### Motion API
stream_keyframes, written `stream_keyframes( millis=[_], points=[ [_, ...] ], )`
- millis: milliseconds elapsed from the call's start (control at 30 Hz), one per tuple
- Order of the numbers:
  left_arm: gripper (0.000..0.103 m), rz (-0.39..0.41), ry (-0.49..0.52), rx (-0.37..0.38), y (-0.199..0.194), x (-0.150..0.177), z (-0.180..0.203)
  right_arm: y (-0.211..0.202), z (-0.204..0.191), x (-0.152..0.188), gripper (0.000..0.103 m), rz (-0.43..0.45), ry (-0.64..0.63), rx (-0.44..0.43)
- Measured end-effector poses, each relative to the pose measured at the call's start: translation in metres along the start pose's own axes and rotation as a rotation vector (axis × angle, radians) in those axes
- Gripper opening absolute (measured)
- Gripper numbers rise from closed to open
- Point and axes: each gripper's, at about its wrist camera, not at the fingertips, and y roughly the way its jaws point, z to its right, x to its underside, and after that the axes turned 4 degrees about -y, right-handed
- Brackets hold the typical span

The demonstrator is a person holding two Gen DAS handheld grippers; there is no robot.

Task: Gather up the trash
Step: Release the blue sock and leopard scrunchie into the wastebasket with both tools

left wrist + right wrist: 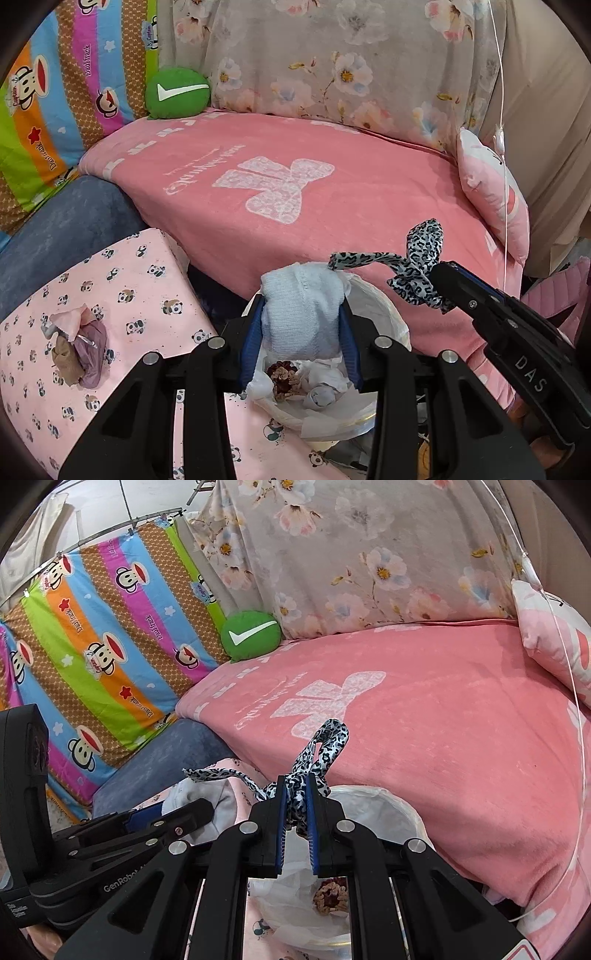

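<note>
- Your left tool (301,325) is clamped on a pale blue knitted cloth (301,314). The cloth hangs directly above the open mouth of the white lined trash bin (384,295).
- Your right tool (296,797) is clamped on a leopard-print fabric strip (317,753). 1 tail of the strip trails toward the left tool; a loop stands up past the fingertips.
- Key relation: in the right wrist view the bin rim (373,794) lies just ahead of and below the right tool. The strip's long axis runs roughly across the bin mouth, so part of it may drape over the rim if released here.
- Bin contents visible: crumpled white tissue (325,373), a dried brown flower-like item (282,376), a small blue-grey wad (319,397).
- Judgement: both loads look close to drop position. The left is better centred.
- Remaining: a bundle of pink, purple and tan scraps (77,350) lies on the panda-print sheet (140,288), well left of the bin, nearer your left tool.
</note>
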Motion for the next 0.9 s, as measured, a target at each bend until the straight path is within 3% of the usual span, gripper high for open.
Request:
stream_keyframes(
  millis=[167,233,300,367,900],
  points=[
    [0.042,-0.013,0.003,0.003,0.005,0.000,0.004,0.003,0.005,0.001,0.012,-0.010,0.004,0.011],
    [0.053,-0.010,0.000,-0.002,0.005,0.001,0.004,0.003,0.005,0.001,0.017,-0.010,0.006,0.021],
    [0.080,0.007,-0.009,-0.022,0.003,0.000,0.003,0.003,0.004,0.003,0.020,-0.004,0.014,0.032],
    [0.082,0.031,-0.020,-0.021,-0.001,0.000,0.001,0.004,0.006,0.004,0.024,-0.006,0.020,0.032],
    [0.082,0.037,-0.064,-0.043,-0.005,-0.002,-0.016,0.009,-0.003,0.005,0.024,-0.025,-0.012,0.011]
  ],
)
